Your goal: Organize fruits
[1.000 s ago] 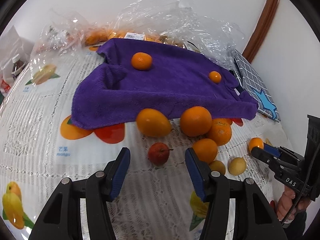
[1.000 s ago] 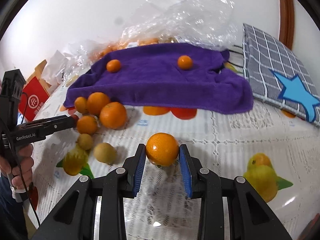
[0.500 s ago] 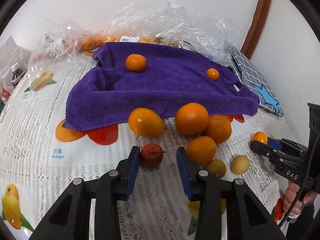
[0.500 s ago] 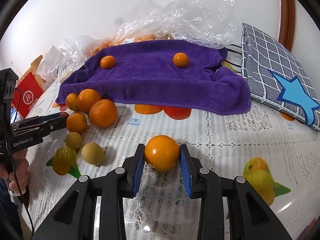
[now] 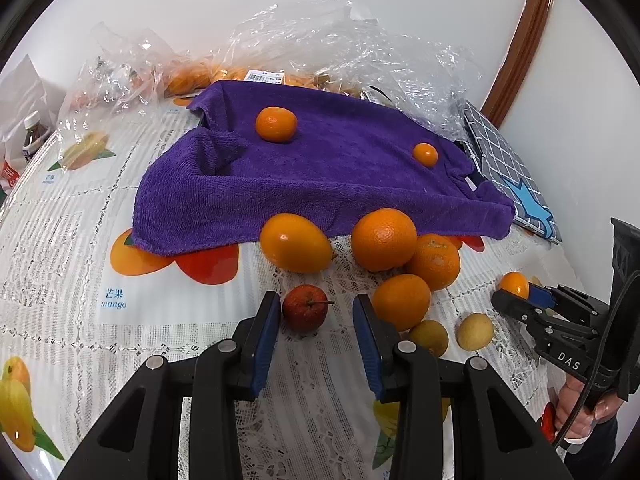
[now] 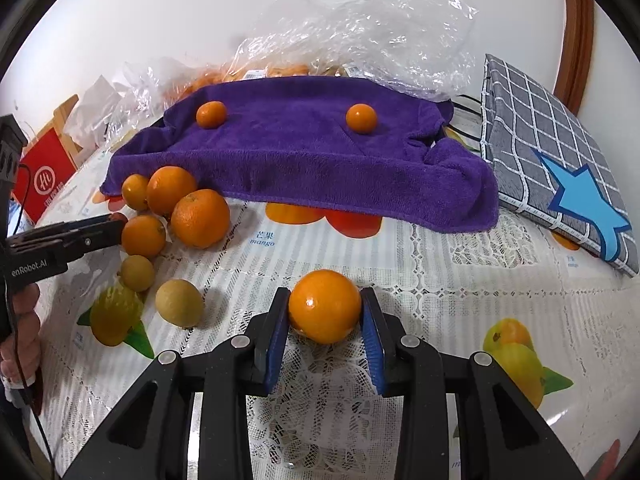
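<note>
My left gripper (image 5: 314,310) is open around a small red apple (image 5: 305,307) on the lace tablecloth; its left pad is near the apple, the right pad stands apart. My right gripper (image 6: 325,306) is shut on an orange (image 6: 325,306), which also shows in the left wrist view (image 5: 514,285). A cluster of oranges (image 5: 383,239) and two small yellowish fruits (image 5: 475,331) lie in front of a purple towel (image 5: 320,176). Two small oranges (image 5: 276,124) (image 5: 425,154) sit on the towel.
Clear plastic bags (image 5: 340,56) with more oranges lie behind the towel. A grey checked cushion with a blue star (image 6: 560,176) lies at the right. A red and white box (image 6: 46,176) and a bottle (image 5: 34,136) stand at the far left.
My left gripper moved forward and narrowed until its fingers flank the red apple. My right gripper still holds the orange, with little movement.
</note>
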`<state>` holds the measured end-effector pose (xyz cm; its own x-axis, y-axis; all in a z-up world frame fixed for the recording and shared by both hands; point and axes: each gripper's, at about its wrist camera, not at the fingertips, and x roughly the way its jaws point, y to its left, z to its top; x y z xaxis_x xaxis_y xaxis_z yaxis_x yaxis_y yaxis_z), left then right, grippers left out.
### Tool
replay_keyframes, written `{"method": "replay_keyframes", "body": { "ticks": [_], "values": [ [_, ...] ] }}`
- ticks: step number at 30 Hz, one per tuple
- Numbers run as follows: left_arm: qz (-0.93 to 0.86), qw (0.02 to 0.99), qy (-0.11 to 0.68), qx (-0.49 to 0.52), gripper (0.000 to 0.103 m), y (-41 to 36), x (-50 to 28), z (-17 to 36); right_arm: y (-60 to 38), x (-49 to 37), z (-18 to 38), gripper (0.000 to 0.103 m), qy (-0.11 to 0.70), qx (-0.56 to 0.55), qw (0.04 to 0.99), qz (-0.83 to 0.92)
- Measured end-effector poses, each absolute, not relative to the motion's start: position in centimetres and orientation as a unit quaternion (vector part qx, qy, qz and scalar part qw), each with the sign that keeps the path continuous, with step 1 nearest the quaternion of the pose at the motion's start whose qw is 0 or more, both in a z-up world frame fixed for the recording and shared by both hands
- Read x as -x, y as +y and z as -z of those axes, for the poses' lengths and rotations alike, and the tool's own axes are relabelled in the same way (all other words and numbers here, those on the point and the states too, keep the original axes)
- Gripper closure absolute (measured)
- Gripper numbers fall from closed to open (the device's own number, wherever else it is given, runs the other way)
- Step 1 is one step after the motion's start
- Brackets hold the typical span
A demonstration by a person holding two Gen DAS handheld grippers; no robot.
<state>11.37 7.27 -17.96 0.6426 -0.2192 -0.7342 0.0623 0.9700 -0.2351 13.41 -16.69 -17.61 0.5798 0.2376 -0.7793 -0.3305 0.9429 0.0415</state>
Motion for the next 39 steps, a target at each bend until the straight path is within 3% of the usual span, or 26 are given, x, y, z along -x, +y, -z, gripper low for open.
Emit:
{"method": "replay_keyframes", "body": {
  "ticks": [4,7,11,28,39],
  "values": [
    [0.073,0.902,0.416,0.086,0.067,7.0,-11.3,17.9,-17.0,-13.3,17.6,0.068,0.430,0.049,0.887,-0.159],
    [0.062,0.902,0.416,0.096,0.080,7.5,-11.3,18.0,-17.1,-13.2,17.5,0.069,0.428,0.046,0.888,-0.162],
    [0.073,0.899,0.407,0.141,0.080,8.9,-11.0,18.1,-17.6,-13.1,17.3,0.069,0.424,0.025,0.888,-0.175],
    [0.092,0.907,0.380,0.155,0.080,9.0,-9.9,17.1,-19.9,-13.6,16.1,0.069,0.417,-0.033,0.893,-0.168],
    [0.107,0.937,0.307,0.128,0.080,8.0,-13.9,9.1,-20.2,-16.7,10.4,0.069,0.356,-0.032,0.922,-0.147]
  ]
}}
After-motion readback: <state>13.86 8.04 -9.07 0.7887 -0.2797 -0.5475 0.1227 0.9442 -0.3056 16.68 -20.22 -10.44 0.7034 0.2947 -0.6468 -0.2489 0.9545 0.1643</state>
